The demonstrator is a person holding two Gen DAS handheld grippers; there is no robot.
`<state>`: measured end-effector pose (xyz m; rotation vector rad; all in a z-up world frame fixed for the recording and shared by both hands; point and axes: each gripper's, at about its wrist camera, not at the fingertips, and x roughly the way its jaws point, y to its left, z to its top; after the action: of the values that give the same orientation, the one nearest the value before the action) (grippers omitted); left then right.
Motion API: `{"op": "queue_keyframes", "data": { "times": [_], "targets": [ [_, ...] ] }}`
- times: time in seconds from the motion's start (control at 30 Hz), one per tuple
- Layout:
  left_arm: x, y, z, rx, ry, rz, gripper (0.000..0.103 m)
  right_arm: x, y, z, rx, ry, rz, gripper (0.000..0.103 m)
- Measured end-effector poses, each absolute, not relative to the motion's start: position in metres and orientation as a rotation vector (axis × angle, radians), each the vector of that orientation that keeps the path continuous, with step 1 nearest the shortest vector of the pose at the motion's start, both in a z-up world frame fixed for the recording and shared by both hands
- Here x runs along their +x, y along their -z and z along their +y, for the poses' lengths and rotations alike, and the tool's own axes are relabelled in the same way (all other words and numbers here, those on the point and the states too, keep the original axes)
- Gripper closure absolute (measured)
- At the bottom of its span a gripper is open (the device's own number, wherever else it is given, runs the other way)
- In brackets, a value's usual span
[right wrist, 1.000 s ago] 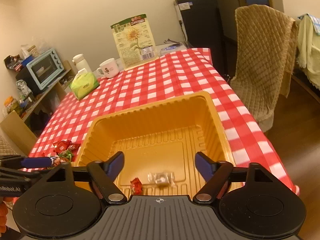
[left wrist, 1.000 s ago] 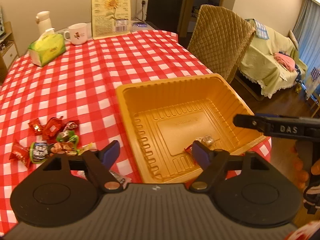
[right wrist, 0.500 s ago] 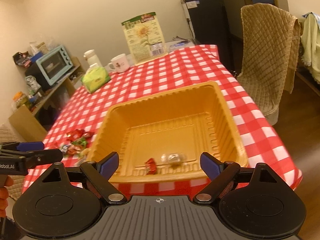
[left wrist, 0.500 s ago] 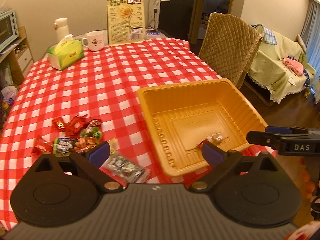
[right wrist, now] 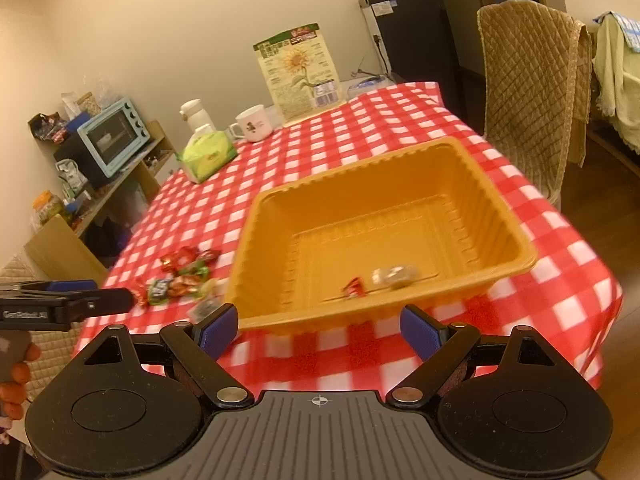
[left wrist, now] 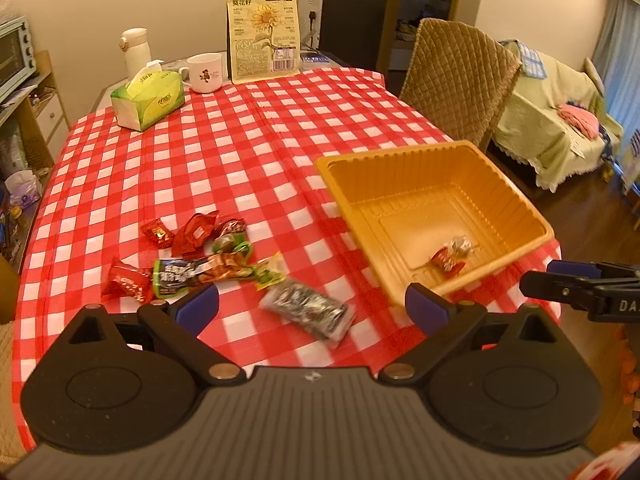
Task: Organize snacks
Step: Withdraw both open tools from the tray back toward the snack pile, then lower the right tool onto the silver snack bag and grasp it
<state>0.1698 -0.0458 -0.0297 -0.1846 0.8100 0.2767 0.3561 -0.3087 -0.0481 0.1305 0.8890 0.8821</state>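
Observation:
An orange plastic tray sits on the red checked table near its right edge; it also shows in the right wrist view. In it lie a red candy and a clear-wrapped candy. A pile of wrapped snacks lies left of the tray, with a silver-black packet nearest me. My left gripper is open and empty, above that packet. My right gripper is open and empty, just off the tray's near rim.
A green tissue box, a white mug, a white flask and a sunflower seed bag stand at the table's far end. A quilted chair stands beyond the tray. A shelf with a toaster oven is left.
Both grippers have pulled back and up from the tray. The left one has swung left, so the snack pile and the silver-black packet now lie ahead of it.

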Motion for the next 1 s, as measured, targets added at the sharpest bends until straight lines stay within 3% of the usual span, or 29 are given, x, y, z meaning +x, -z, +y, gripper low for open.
{"op": "queue_keyframes", "data": {
  "times": [0.53,0.67,0.9,1.0],
  "targets": [
    [0.106,0.037,0.058,-0.219,-0.291,0.819,0.005,0.273,0.052,-0.181,-0.035,-0.984,0.885,0.016],
    [0.095,0.042,0.079,-0.238,-0.303,0.826,0.005,0.271,0.061,-0.151,-0.103,-1.003,0.876,0.030],
    [0.086,0.053,0.104,-0.268,-0.311,0.847,0.005,0.274,0.081,-0.106,-0.249,-1.011,0.865,0.044],
    [0.084,0.057,0.111,-0.279,-0.315,0.854,0.005,0.278,0.090,-0.092,-0.317,-1.003,0.870,0.045]
  ]
}}
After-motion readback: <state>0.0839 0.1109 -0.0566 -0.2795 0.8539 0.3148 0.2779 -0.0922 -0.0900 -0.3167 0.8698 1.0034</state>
